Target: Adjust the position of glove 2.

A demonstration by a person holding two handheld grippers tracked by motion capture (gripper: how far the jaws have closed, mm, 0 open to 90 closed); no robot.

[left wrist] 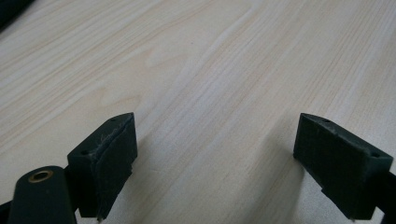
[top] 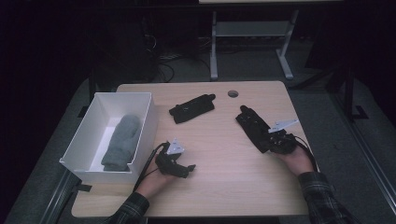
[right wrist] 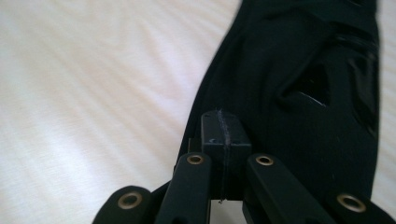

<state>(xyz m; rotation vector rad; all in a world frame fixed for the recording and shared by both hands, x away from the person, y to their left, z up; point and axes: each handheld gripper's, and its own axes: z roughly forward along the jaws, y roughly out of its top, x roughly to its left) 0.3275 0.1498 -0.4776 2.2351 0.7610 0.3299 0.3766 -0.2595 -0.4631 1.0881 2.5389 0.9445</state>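
- The left tool [top: 180, 164] sits low over the tabletop [top: 224, 186] at about 7 o'clock, held by a hand with a plaid sleeve [top: 128, 210]; in the left gripper view its jaws stand wide apart with bare wood [left wrist: 210, 93] between them; open room lies to its right and toward the near edge.
- The right tool [top: 275, 140] is at about 4 o'clock; in the right gripper view its pads are pressed flat together, seemingly on the near edge of a black glove [right wrist: 289, 93].
- That black glove [top: 254, 128] lies flat with its long axis running from 5 o'clock to 11 o'clock, fingers pointing away toward 11; it is near the tabletop's right edge.
- A white box [top: 149, 116] overhangs the left edge at 9 o'clock; inside lies a grey mitten [top: 122, 142], long axis along the box, roughly 7 to 1 o'clock.
- A second black glove [top: 192, 108] lies near 12 o'clock, well apart from the first, long axis 8 to 2 o'clock.
- A round cable hole [top: 233, 94] sits by the far edge; beyond it a grey table frame [top: 252, 42] stands on the dark floor.
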